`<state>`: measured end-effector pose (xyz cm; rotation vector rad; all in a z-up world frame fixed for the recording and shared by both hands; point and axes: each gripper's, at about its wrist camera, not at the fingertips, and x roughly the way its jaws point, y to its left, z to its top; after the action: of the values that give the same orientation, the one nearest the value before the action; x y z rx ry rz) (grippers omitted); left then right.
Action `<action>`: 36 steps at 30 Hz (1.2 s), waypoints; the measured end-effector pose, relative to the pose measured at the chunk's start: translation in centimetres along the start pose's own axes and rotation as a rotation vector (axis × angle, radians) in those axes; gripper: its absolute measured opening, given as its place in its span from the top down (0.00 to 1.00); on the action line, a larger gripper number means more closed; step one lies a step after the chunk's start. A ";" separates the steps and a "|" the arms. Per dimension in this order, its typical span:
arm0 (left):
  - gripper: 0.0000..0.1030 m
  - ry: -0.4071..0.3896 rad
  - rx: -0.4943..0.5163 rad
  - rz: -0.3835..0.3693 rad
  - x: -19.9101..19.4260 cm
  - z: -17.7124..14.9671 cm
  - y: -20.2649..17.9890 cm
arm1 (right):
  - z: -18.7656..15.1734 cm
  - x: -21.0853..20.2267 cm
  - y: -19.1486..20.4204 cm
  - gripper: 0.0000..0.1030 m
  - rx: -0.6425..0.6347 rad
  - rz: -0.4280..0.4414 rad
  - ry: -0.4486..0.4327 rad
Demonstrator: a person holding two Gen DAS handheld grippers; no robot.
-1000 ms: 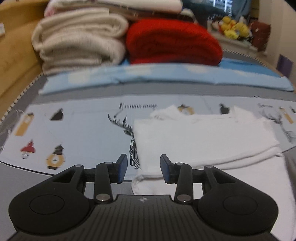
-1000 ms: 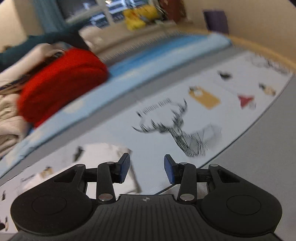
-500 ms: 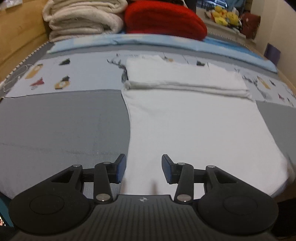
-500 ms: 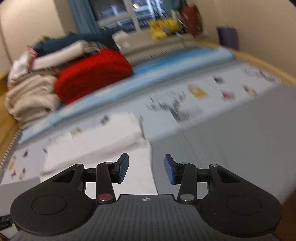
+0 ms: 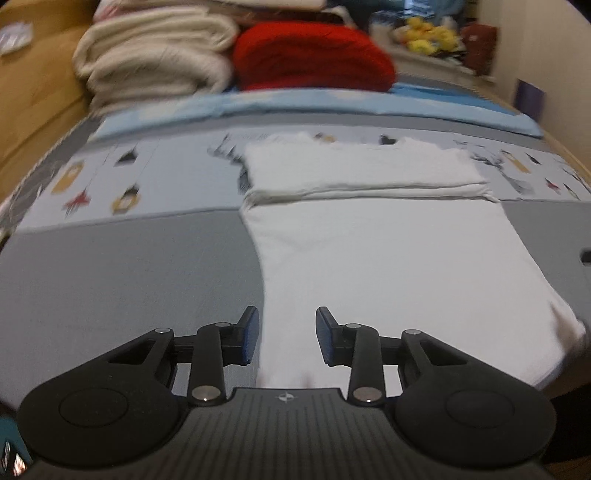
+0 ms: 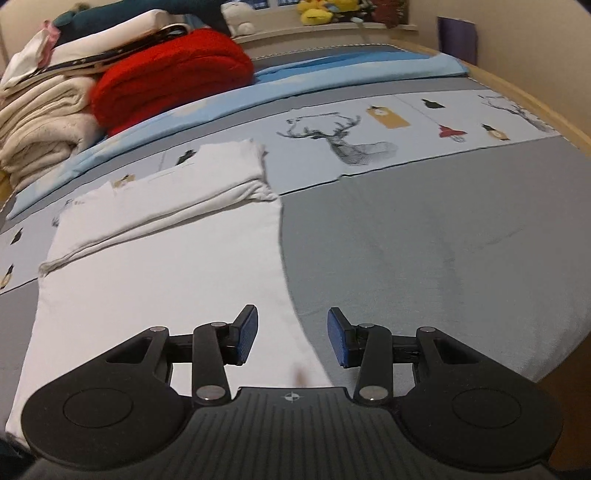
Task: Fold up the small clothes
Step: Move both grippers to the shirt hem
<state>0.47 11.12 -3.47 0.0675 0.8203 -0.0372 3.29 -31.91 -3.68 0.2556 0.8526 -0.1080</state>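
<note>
A white garment (image 5: 388, 266) lies flat on the grey and patterned bedspread (image 5: 129, 280), its far part folded back on itself into a thick band (image 5: 362, 173). My left gripper (image 5: 286, 336) hovers at the garment's near left corner. Its jaws are closing, the cloth's left edge lies below the gap, and the pads do not press on it. In the right wrist view the same garment (image 6: 166, 288) fills the left half. My right gripper (image 6: 291, 338) stands open over its near right edge, with nothing pinched.
At the head of the bed sit a stack of cream blankets (image 5: 155, 55), a red folded blanket (image 6: 173, 74) and a light blue sheet (image 6: 332, 70). Yellow plush toys (image 6: 321, 7) line a shelf behind. A wooden bed frame (image 6: 535, 107) borders the right side.
Both grippers have pulled back from the far folded band to the garment's near edge. The left jaws have narrowed a little. The garment lies as before.
</note>
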 end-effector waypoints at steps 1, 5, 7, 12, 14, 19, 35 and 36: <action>0.63 -0.004 0.004 -0.003 0.4 -0.4 0.0 | 0.2 0.1 0.2 0.58 -0.013 0.006 0.000; 0.72 0.103 -0.085 0.000 3.1 -1.6 1.5 | 0.0 1.0 0.5 0.58 -0.051 -0.010 0.009; 0.72 0.099 -0.116 -0.006 3.3 -1.4 2.4 | 0.0 1.6 0.6 0.58 -0.040 -0.014 0.022; 0.72 0.150 -0.201 -0.027 4.0 -1.4 4.0 | -0.2 2.9 0.1 0.58 0.011 -0.023 0.061; 0.72 0.175 -0.219 -0.035 4.5 -1.6 4.3 | 0.0 3.1 0.1 0.58 0.034 -0.019 0.080; 0.71 0.247 -0.297 -0.067 5.6 -2.1 5.6 | 0.3 2.6 -0.2 0.57 0.079 0.016 0.096; 0.64 0.407 -0.298 -0.045 7.3 -3.8 6.1 | -2.8 6.3 -3.9 0.57 0.170 -0.015 0.331; 0.64 0.407 -0.292 -0.045 7.3 -3.9 5.9 | -3.0 6.4 -3.6 0.57 0.155 -0.011 0.346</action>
<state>2.92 17.26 -11.21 -0.2256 1.2262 0.0563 4.56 -34.58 -11.01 0.4229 1.1914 -0.1432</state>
